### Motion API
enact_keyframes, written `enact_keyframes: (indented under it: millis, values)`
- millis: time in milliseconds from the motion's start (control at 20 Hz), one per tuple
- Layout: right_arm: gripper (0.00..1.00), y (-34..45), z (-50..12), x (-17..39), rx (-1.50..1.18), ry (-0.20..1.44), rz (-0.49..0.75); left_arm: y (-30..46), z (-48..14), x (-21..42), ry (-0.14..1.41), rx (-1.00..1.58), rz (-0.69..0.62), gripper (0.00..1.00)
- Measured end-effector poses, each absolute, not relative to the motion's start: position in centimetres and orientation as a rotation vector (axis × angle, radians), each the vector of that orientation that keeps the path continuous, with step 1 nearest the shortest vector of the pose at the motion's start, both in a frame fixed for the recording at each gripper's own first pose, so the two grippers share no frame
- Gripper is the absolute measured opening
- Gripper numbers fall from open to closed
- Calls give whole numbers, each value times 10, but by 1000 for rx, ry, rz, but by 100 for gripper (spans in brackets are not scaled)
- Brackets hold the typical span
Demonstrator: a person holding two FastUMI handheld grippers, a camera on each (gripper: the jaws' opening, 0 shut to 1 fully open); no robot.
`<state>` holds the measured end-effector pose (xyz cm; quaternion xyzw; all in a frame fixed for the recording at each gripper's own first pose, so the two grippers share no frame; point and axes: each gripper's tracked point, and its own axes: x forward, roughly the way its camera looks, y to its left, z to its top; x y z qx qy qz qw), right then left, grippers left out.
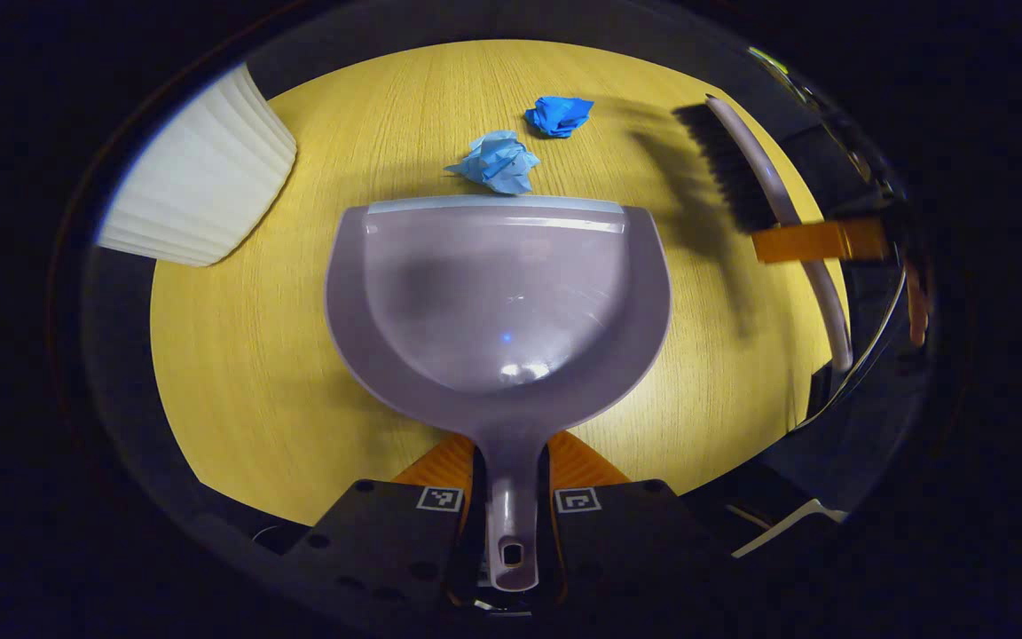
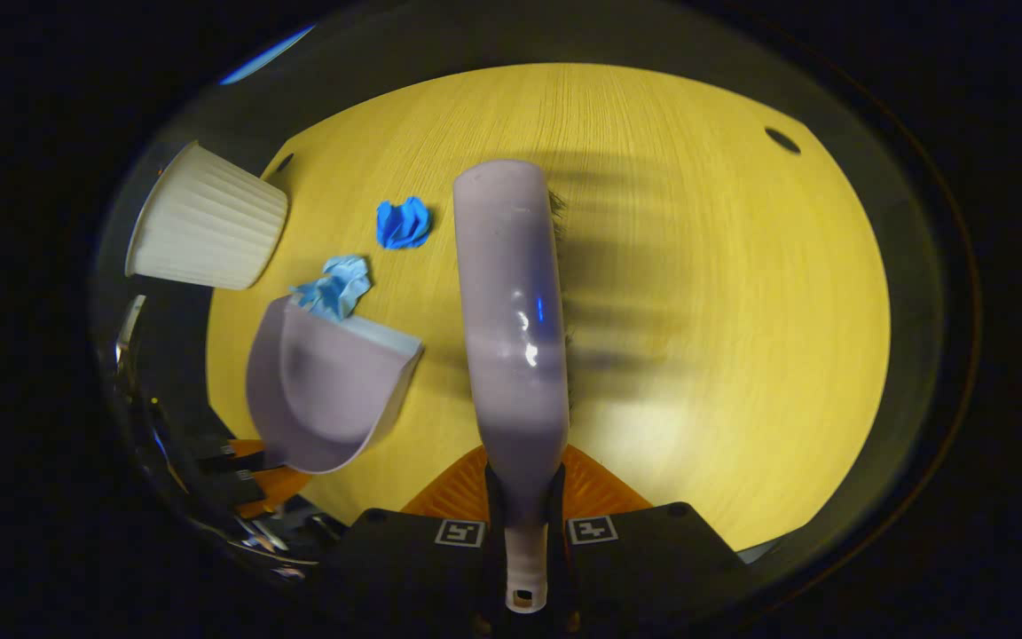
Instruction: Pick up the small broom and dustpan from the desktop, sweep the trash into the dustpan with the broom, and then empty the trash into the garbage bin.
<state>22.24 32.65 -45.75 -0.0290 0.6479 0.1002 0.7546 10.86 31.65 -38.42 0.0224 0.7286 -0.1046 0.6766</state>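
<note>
Where dustpan (image 1: 498,293) lip ends, paper wad (image 1: 499,162) touches.

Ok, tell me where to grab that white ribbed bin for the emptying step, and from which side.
Probably take the garbage bin by its rim, jaws straddling the wall. It widens toward the opening, so the ribbed sides would likely slip. In the right gripper view its narrow end faces the desktop middle, so come from the desk's edge. Both grippers are occupied: dustpan and broom.
</note>
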Motion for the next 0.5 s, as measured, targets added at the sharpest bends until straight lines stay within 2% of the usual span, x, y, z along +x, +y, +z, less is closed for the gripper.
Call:
enact_keyframes:
  millis: [150,250,350,400,500]
  values:
    - [19,335,-456,287,-218,1408,299,331,-382,115,1642,136,-277,21]
    - [19,355,-466,314,-372,1425,403,339,-388,118,1655,177,-291,22]
    - [20,377,-477,333,-473,1434,479,347,-395,116,1682,221,-286,24]
    - [19,389,-484,337,-474,1447,503,347,-394,117,1684,234,-289,21]
    - [19,403,-495,324,-528,1514,581,349,-395,119,1672,274,-303,21]
